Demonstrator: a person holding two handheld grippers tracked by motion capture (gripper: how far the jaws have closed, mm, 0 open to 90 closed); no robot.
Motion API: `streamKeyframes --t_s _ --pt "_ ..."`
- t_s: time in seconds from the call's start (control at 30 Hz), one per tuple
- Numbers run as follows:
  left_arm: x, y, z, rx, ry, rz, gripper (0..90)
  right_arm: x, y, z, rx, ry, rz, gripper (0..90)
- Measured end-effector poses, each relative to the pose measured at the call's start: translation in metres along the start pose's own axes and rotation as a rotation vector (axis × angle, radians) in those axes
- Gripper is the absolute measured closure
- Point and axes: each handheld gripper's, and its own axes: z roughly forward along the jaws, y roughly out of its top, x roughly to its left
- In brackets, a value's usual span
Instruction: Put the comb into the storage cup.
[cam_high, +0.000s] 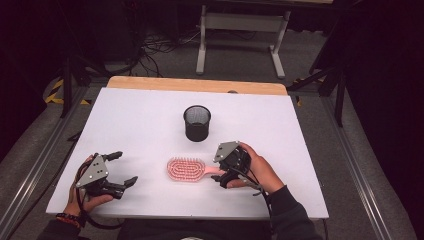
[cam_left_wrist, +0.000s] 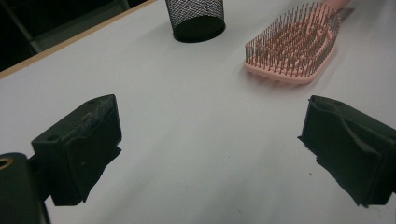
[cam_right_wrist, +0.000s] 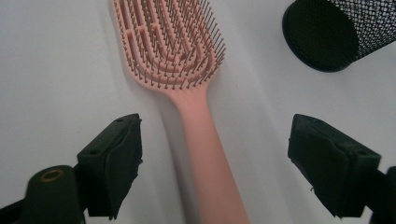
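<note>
Hairbrush (cam_right_wrist: 201, 116) handle end cut off

1. We see a pink hairbrush (cam_right_wrist: 196, 107) of smooth, matt plastic.
2. We see a black cup (cam_high: 197, 123) of fine wire mesh.
3. We note the matt white table (cam_high: 140, 130) with a wooden edge.

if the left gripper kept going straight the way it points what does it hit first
Probably the pink hairbrush: the left gripper is open over bare white table, with the brush head ahead to the right. The black mesh cup lies farther off.
</note>
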Motion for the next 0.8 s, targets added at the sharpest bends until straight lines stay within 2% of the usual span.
streamKeyframes --t_s 0.2,0.33,0.4,0.5,0.8 --pt "0.0 0.0 0.0 0.002 -0.01 -0.001 5.9 0.001 0.009 0.015 0.062 0.043 -0.002 24.3" --pt "0.0 0.0 0.0 0.002 -0.012 -0.002 5.9 0.0 0.012 0.023 0.075 0.065 0.006 28.2" --pt "0.0 0.0 0.0 0.002 -0.01 -0.001 5.9 -0.001 0.013 0.028 0.083 0.087 0.015 32.2" --pt "0.0 -0.001 -0.001 0.004 -0.01 -0.005 6.0 -0.003 0.012 0.034 0.093 0.094 0.029 37.6" --pt "0.0 -0.001 0.0 0.008 -0.011 -0.003 6.1 -0.01 0.009 0.044 0.112 0.134 0.029 47.5"
